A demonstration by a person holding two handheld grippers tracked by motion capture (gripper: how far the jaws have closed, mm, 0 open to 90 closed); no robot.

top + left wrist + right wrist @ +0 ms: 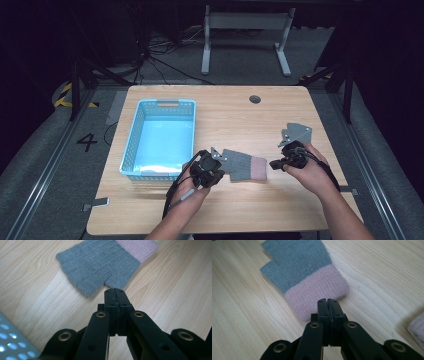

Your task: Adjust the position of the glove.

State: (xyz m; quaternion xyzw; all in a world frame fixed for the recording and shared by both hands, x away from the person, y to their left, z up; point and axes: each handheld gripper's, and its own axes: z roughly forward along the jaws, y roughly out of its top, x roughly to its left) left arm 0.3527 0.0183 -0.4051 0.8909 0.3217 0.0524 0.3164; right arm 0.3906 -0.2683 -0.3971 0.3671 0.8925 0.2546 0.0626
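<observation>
One glove [245, 166] flat on surface [235, 210], basket [160, 137] at 9 o'clock bare; both fingers pressed closed, holding nothing; pickup not started.

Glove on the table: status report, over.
Left gripper shut, tip at the glove's grey end. Right gripper shut, tip at the pink cuff. Glove flat on the table, beside the blue basket. Nothing blocking.

The only thing I can read from here is a dark number "4" [87, 142] marked on the grey floor [45, 165], left of the surface [280, 210]. Nothing else carries legible text.
</observation>
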